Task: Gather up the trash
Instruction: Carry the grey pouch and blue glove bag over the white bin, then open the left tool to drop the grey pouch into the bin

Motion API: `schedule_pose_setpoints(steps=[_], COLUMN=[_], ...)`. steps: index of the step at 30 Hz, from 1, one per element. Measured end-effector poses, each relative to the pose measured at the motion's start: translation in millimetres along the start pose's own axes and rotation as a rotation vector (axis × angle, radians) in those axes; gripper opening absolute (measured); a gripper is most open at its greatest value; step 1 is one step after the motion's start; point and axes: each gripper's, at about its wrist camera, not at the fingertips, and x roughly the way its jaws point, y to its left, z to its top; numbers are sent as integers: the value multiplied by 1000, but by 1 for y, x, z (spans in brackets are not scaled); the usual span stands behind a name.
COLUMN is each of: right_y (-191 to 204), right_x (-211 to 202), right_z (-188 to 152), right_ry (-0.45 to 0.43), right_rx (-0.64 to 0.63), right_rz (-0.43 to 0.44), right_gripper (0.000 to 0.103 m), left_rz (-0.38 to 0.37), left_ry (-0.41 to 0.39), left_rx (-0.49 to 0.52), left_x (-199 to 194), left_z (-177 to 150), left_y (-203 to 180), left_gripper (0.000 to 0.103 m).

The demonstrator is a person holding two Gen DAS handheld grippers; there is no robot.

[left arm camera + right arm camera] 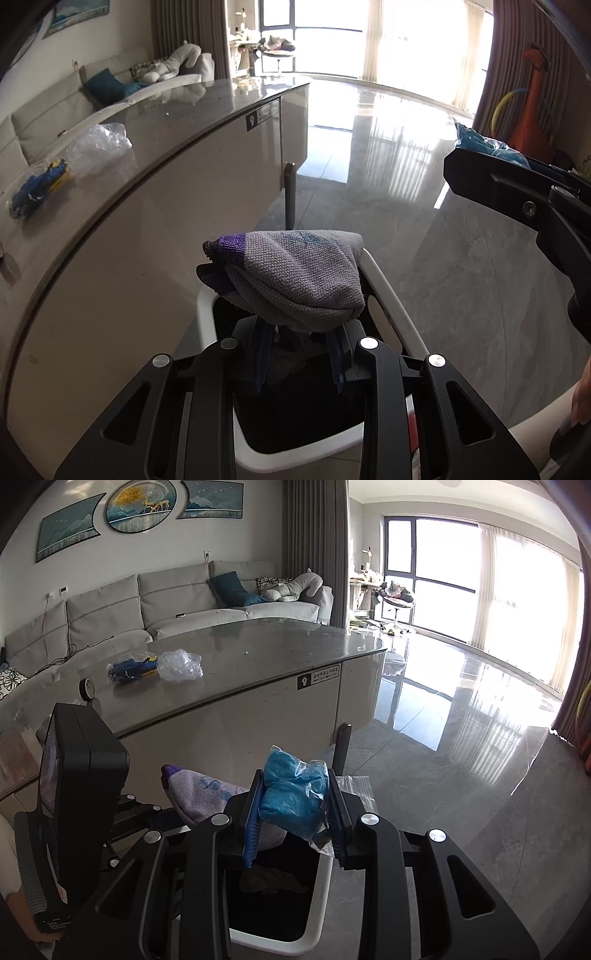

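The table (258, 653) has a rounded grey top whose curved front edge runs above a pale glossy side panel; past its far right corner the polished grey floor (461, 775) lies open toward bright windows. A white-rimmed bin (384, 295) stands on the floor just beside the table's side panel, below both tools. A dark upright post (290, 195) rises by the panel beyond the bin.

The left tongs (299, 347) hang over the bin mouth, pinching a folded grey cloth with a purple edge (291, 277) that sits above the rim. The right tongs (295, 812) are pressed on a blue crumpled wad in clear plastic (295, 794), also held over the bin's opening. Inside, the bin is dark, with some dim crumpled material at the bottom that is too dark to identify.

On the tabletop, near its front edge, a clear plastic bag (181, 664) lies touching a blue and yellow wrapper (129, 668). A grey sofa (166, 602) with cushions stands behind the table.
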Motion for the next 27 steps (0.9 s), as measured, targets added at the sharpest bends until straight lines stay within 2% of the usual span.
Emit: schedule_pose_setpoints(steps=[5,7,8,9,11,13,15,22,27], right_y=[2,3,3,4,4,3,1,0,4], right_x=[7,9,10,11,12,12,13,14,15], right_z=[-2,-2,-2,-2,-1,-2,-1,2,3], right_ry=[11,18,21,25,31,33,39,39,33], right_rx=[-8,-11,-14,-17,-20,-21,-14,-12,-11], right_rz=[-2,2,1,-2,-5,-11,-11,-8,9], right_gripper=[32,32,32,32,32,32,32,32,33], left_rz=[-7,-9,-6,1,42,109,110,144,187], left_ry=[37,52,59,67,96,101,117,78,33], left_rx=[-3,1,7,12,31,68,77,81,29], left_x=[14,18,20,23,30,34,35,17,-3], left_z=[-3,-2,-2,-1,-2,-3,-4,0,6], left_y=[-1,0,0,0,-2,-5,-6,-2,24], left_gripper=[27,32,37,44,99,98,98,98,98])
